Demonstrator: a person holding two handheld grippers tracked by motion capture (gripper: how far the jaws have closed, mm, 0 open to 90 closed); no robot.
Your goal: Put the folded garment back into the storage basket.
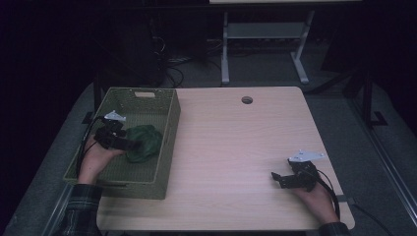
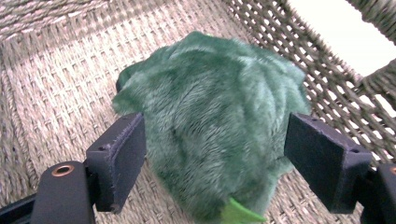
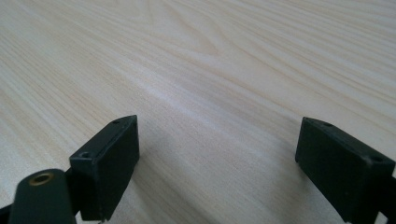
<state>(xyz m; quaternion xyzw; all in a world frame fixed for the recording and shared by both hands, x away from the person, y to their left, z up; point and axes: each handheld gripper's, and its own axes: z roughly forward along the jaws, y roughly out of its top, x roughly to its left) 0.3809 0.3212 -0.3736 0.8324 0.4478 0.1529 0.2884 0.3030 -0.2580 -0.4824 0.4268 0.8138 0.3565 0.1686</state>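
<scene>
While the left tool [image 2: 215, 154] gapes, green plush [image 2: 215, 116] lies in basket [image 1: 167, 142].

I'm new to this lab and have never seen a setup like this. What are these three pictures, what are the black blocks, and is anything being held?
A person sits at a wooden table with a hand-held two-jaw gripper in each hand. The high view looks down from above. The other two pictures come from cameras riding on the grippers; the black blocks are each gripper's own jaws.

The left gripper is inside a woven green basket at the table's left side. A fuzzy green plush toy lies in the basket between its jaws, which stand apart from it on the right, so it looks released rather than gripped.

The right gripper rests open over bare wood, holding nothing.
</scene>
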